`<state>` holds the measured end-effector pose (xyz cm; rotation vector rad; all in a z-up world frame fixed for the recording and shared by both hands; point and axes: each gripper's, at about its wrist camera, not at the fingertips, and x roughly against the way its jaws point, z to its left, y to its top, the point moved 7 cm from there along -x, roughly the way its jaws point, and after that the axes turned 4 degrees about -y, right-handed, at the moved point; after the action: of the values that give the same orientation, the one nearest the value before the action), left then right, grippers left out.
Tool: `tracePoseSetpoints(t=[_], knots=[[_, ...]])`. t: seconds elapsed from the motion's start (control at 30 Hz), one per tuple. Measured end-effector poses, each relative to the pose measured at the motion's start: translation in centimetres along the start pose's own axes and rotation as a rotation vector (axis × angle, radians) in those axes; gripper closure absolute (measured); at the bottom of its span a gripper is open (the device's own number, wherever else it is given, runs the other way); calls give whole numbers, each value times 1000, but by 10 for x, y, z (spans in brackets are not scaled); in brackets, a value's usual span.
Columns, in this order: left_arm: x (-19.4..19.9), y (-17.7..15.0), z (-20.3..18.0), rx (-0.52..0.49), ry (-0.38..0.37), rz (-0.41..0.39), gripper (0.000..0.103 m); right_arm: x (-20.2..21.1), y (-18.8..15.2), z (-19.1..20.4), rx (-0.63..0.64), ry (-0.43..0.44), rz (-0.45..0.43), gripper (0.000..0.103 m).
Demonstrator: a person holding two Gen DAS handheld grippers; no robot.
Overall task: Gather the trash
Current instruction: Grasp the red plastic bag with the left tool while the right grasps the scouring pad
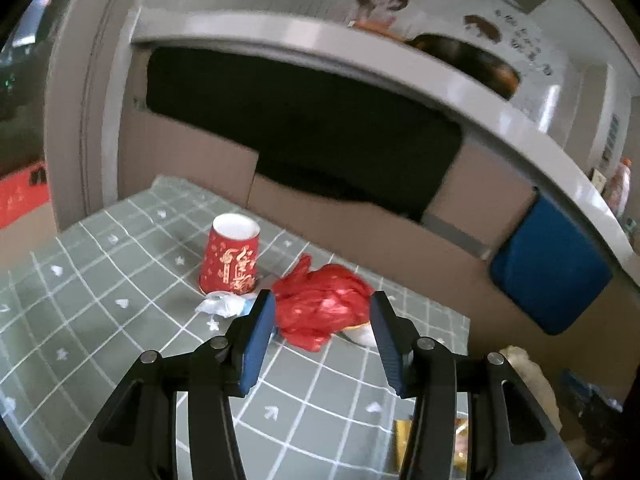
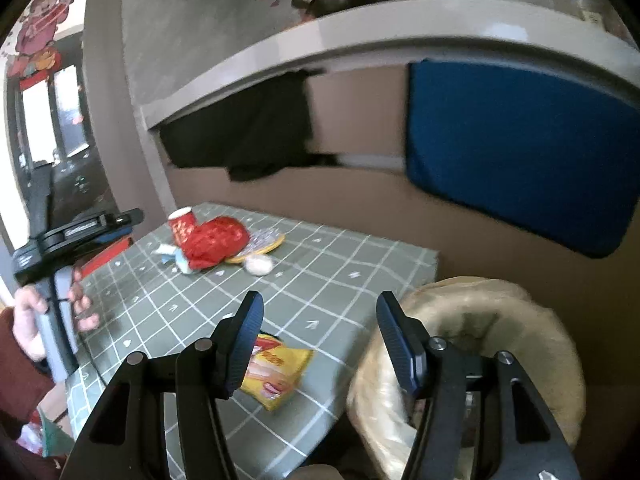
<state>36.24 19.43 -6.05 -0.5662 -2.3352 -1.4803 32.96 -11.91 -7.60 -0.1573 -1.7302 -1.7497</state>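
Observation:
My left gripper (image 1: pixel 322 304) is open, its jaws on either side of a crumpled red plastic bag (image 1: pixel 320 306) on the green checked tablecloth (image 1: pixel 120 280). An upside-down red paper cup (image 1: pixel 230 256) stands just behind it, with a crumpled white wrapper (image 1: pixel 224 305) at its foot. In the right wrist view the bag (image 2: pixel 214 242), the cup (image 2: pixel 182 224), a white wad (image 2: pixel 259 265) and a yellow snack packet (image 2: pixel 276 372) lie on the table. My right gripper (image 2: pixel 320 312) is open and empty above the packet's right side. The left gripper (image 2: pixel 120 222) shows at the left.
A beige cushioned seat (image 2: pixel 480 344) stands at the table's right edge. Cardboard (image 1: pixel 400 240) and a blue pad (image 1: pixel 552 268) line the wall behind the table under a grey ledge. A flat patterned item (image 2: pixel 264 240) lies behind the bag.

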Motion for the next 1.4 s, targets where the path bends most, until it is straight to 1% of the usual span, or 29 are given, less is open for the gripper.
tracePoseSetpoints(t=[0.1, 0.27, 0.4, 0.47, 0.53, 0.6, 0.67, 0.77, 0.83, 0.9, 0.97, 1.03, 1.13, 1.3, 1.4], knots=[[-38, 8, 3, 5, -34, 61, 53, -21, -4, 9, 23, 18, 43, 46], [-104, 14, -18, -63, -62, 173, 53, -42, -10, 12, 59, 5, 82, 46], [-147, 16, -27, -86, -49, 255, 53, -53, -11, -2, 37, -7, 106, 46], [-162, 14, -21, -86, -6, 298, 53, -56, -12, -9, 18, -11, 118, 46], [-166, 3, -10, -55, 6, 351, 53, -60, -13, -16, 0, -7, 132, 46], [-158, -9, -3, -24, -16, 367, 53, -64, -10, -16, -10, 16, 143, 46], [-142, -18, 1, -26, -21, 372, 53, -70, -2, -10, -14, 48, 151, 46], [-117, -35, 1, -32, -41, 393, 53, -84, 15, 8, -22, 120, 165, 46], [-102, -48, 2, -30, -57, 412, 53, -96, 28, 26, -32, 182, 174, 46], [-88, -55, 3, -43, -64, 404, 53, -110, 38, 44, -16, 218, 182, 46], [-74, -59, 2, -55, -73, 394, 53, -132, 45, 62, 21, 224, 203, 47], [-65, -64, 4, -47, -91, 397, 53, -154, 49, 74, 36, 238, 235, 47], [-54, -66, 11, -31, -113, 400, 53, -195, 53, 87, 4, 273, 310, 47], [-40, -65, 19, -4, -130, 384, 53, -250, 47, 93, -43, 276, 416, 47], [-31, -62, 21, -16, -123, 346, 53, -277, 39, 90, -95, 262, 473, 47]])
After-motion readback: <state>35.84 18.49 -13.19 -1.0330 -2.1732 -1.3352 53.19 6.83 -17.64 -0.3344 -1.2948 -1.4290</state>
